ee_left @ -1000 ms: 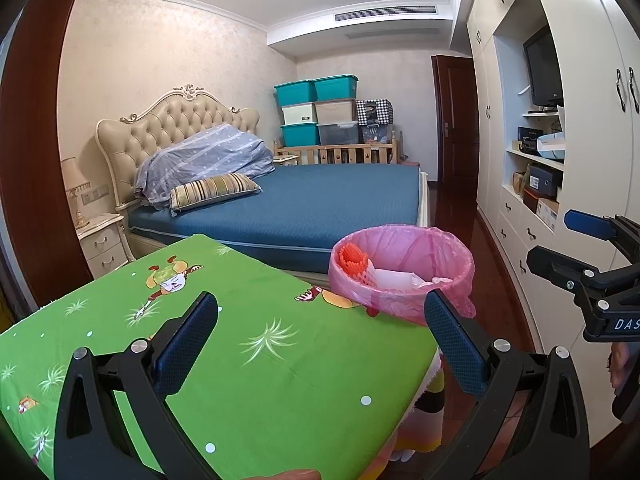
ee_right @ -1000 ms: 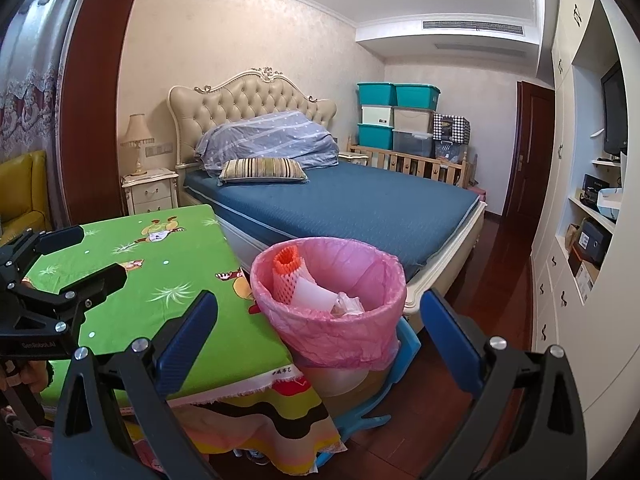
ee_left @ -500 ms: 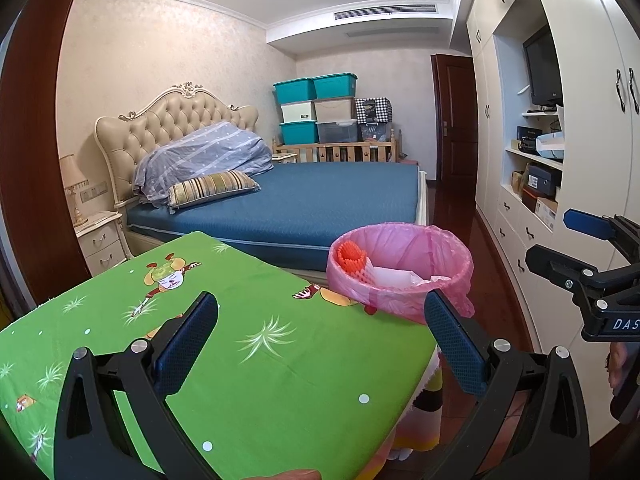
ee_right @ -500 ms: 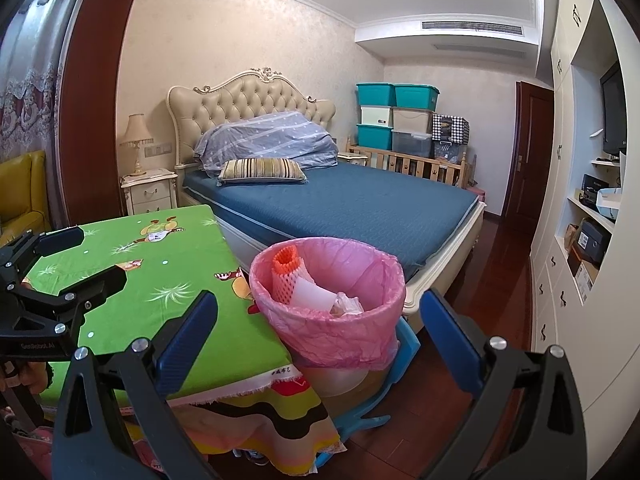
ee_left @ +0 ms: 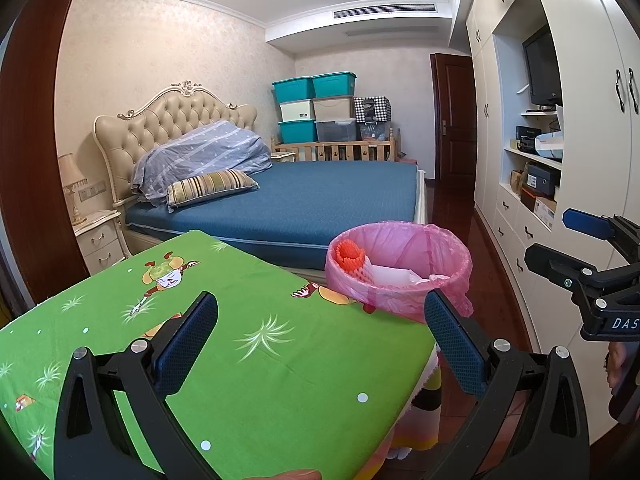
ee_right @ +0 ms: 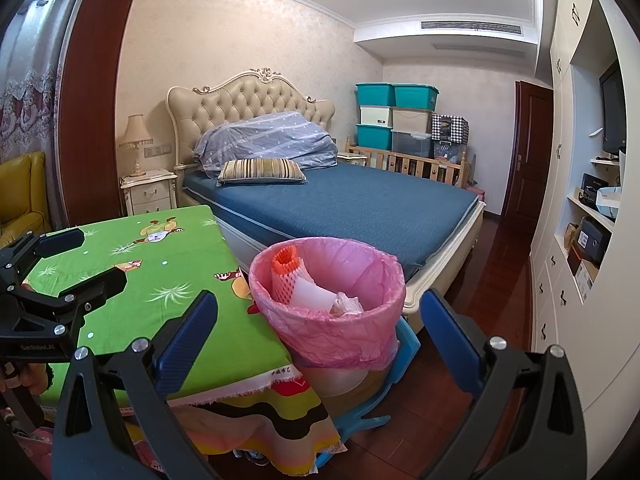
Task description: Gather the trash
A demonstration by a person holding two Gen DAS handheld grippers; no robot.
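Observation:
A bin lined with a pink bag stands beside the right end of a table under a green cartoon cloth. Inside it lie an orange foam net and some white crumpled paper. My left gripper hovers open over the cloth, nothing between its fingers. My right gripper is open too, hanging just in front of the bin. Each gripper shows at the edge of the other's view, the right gripper and the left gripper.
A blue bed fills the room behind the table. White cabinets with shelves line the right wall. The bin rests on a blue plastic stool over a dark wood floor. A nightstand and a yellow chair stand at left.
Both views have shifted very slightly; the grippers stay open and nothing in the scene has moved.

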